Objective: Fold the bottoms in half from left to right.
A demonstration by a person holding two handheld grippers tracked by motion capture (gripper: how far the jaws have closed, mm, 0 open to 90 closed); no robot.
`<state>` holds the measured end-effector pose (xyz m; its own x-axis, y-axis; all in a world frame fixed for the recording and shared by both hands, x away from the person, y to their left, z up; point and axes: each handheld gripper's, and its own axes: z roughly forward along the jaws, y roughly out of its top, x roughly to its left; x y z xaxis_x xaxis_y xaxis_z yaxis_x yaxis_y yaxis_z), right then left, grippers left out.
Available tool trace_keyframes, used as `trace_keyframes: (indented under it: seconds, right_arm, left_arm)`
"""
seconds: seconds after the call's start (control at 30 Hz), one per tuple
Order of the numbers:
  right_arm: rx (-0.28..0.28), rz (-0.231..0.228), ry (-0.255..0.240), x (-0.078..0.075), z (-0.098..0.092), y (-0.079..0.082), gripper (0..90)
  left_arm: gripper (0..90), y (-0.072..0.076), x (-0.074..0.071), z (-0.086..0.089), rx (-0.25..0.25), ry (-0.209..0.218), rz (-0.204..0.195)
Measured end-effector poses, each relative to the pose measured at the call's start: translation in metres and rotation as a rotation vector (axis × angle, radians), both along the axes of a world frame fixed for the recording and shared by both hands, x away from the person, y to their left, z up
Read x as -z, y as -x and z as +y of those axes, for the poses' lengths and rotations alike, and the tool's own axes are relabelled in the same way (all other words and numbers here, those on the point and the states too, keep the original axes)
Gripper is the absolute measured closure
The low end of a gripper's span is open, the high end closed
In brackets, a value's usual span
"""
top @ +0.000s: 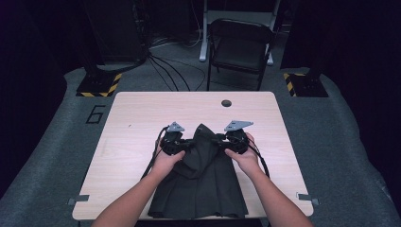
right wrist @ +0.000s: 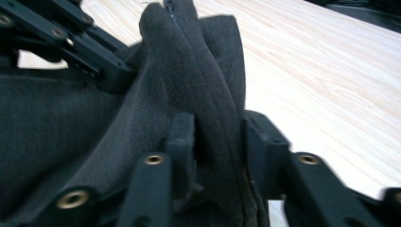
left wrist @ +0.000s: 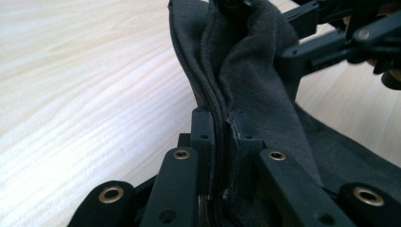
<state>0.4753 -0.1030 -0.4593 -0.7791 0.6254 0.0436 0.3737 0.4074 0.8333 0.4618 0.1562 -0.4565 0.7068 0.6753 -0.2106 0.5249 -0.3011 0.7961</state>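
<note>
High view: both forearms in from the bottom edge, angled inward over a light wooden table (top: 142, 109); dark garment (top: 201, 184) spread flat on the near half, its far end bunched up into a peak between the hands. Left gripper (top: 182, 144) and right gripper (top: 221, 142) at that raised end, facing each other, each wrapped by a hand with knuckles up; grey plates on top, cables trailing back along the wrists. Black folding chair (top: 241, 47) beyond the table's far edge.

Left gripper view: left gripper (left wrist: 221, 127) clamped tight on a folded seam of the garment (left wrist: 246, 71), pads pressing the cloth from both sides; right gripper at upper right, just beside the same fold.

Right gripper view: right gripper (right wrist: 217, 137) parted, a ridge of garment (right wrist: 198, 80) standing between the pads with a gap on the right side, not pinched; left gripper at upper left against the cloth.
</note>
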Motion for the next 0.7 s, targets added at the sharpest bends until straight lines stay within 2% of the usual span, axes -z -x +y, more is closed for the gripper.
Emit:
trace_keyframes:
  seconds: [0.1,0.2,0.23,0.27,0.3,0.33,0.4,0.53,0.57,0.7]
  right_arm:
    - [0.055,-0.020,-0.005,-0.003,-0.003,0.007,46.9]
    - [0.084,-0.042,0.010,-0.005,-0.004,0.013,44.4]
    - [0.074,-0.053,-0.003,-0.006,-0.002,0.020,43.2]
    - [0.064,-0.043,-0.004,-0.007,-0.001,0.025,43.1]
    - [0.064,-0.043,-0.004,-0.007,-0.001,0.025,43.1]
    - [0.046,-0.048,-0.003,-0.006,0.001,0.028,43.0]
    - [0.014,-0.027,-0.004,-0.004,0.008,0.043,43.6]
    - [-0.054,0.025,-0.005,0.005,0.022,0.060,44.6]
    - [-0.054,0.025,-0.005,0.005,0.022,0.060,44.6]
    - [-0.148,0.059,0.027,0.015,0.042,0.075,47.0]
  left_arm:
    - [82.9,-0.003,-0.008,0.001,0.005,0.002,-0.013]
    - [83.0,-0.006,-0.018,0.001,0.016,-0.001,-0.028]
    - [83.1,-0.007,-0.022,0.000,0.026,-0.008,-0.033]
    - [83.1,-0.009,-0.029,-0.002,0.040,-0.023,-0.048]
    - [83.1,-0.009,-0.029,-0.002,0.040,-0.023,-0.048]
    - [83.1,-0.009,-0.033,-0.003,0.045,-0.027,-0.055]
    - [83.2,-0.011,-0.040,-0.005,0.053,-0.039,-0.066]
    - [83.2,-0.016,-0.051,-0.005,0.060,-0.050,-0.069]
    - [83.2,-0.017,-0.053,-0.005,0.061,-0.058,-0.073]
    - [83.3,-0.022,-0.060,-0.003,0.062,-0.055,-0.069]
